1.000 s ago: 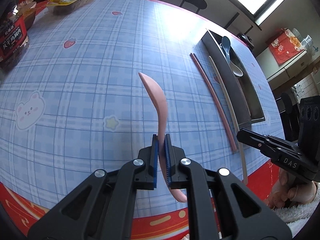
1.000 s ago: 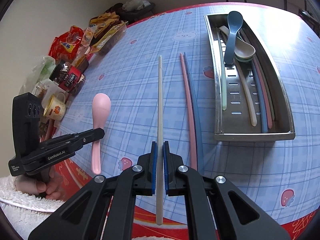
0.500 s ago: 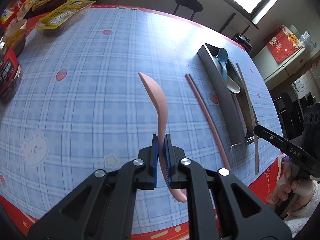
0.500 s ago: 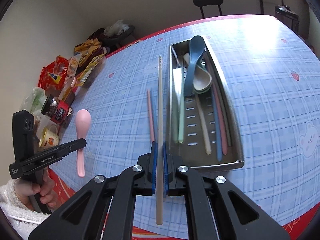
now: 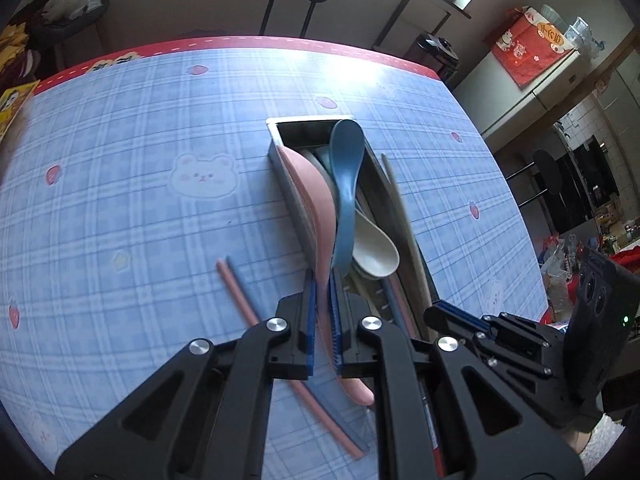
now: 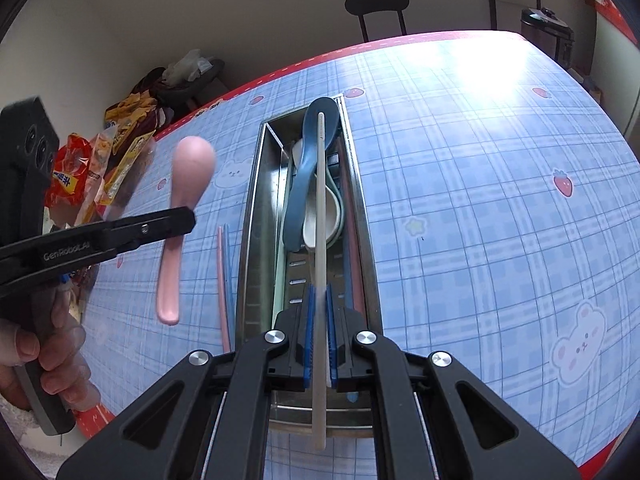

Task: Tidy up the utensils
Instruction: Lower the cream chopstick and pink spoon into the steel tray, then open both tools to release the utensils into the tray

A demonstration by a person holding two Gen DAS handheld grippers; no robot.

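Both grippers have swung in over the metal tray (image 6: 256, 216), the left gripper (image 5: 324, 320) clamped on the pink spoon (image 5: 316, 208) and the right gripper (image 6: 319, 320) on the cream chopstick (image 6: 320, 216), each utensil extending ahead of its jaws, apparently ready for release.

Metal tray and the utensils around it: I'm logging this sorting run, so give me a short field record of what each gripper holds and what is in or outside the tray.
left gripper: shut on pink spoon, held in the air
right gripper: shut on cream chopstick, lengthwise above the tray
metal tray: on the blue plaid tablecloth
in tray: blue spoon, cream spoon, several chopsticks
outside tray: pink chopstick and blue chopstick, side by side on the cloth
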